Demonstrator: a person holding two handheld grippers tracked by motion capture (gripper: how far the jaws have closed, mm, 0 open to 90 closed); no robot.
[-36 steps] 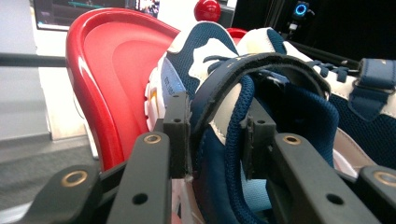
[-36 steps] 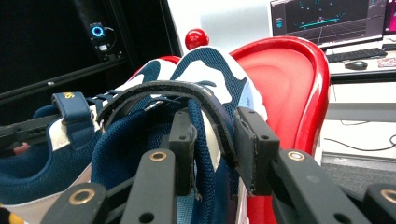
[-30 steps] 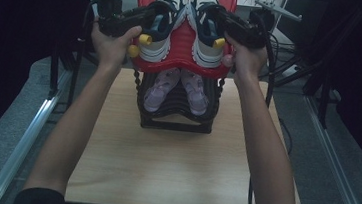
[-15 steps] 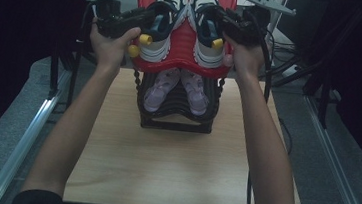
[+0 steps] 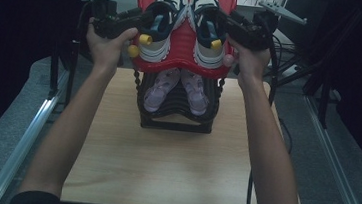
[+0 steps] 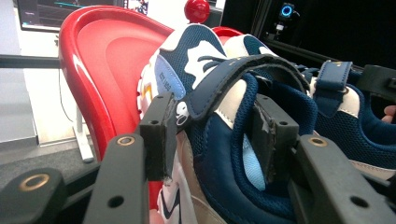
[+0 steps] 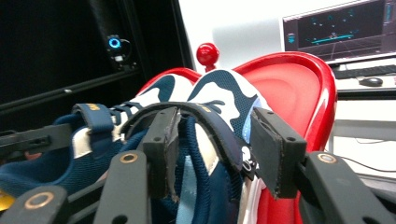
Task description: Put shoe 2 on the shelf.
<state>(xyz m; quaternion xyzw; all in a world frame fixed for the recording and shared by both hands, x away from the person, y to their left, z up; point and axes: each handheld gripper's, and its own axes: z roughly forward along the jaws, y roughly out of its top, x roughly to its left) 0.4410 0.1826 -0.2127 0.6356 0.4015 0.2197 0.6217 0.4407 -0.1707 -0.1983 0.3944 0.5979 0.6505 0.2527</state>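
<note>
Both forearms reach forward, raised and parallel. The left gripper (image 5: 144,20) and right gripper (image 5: 226,23) point inward toward each other, their 2 pairs of jaws having just been opening.

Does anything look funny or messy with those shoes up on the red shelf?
Only a little: the strap on the left blue shoe arches up loose, not pressed flat. Both blue shoes sit side by side on the red shelf.

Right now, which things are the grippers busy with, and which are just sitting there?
Busy with:
- left navy shoe, left gripper at it, jaws just opening
- right navy shoe, right gripper at it, jaws just opening
- red rack tray

Just sitting there:
- pink shoes, lower shelf
- wooden table
</note>
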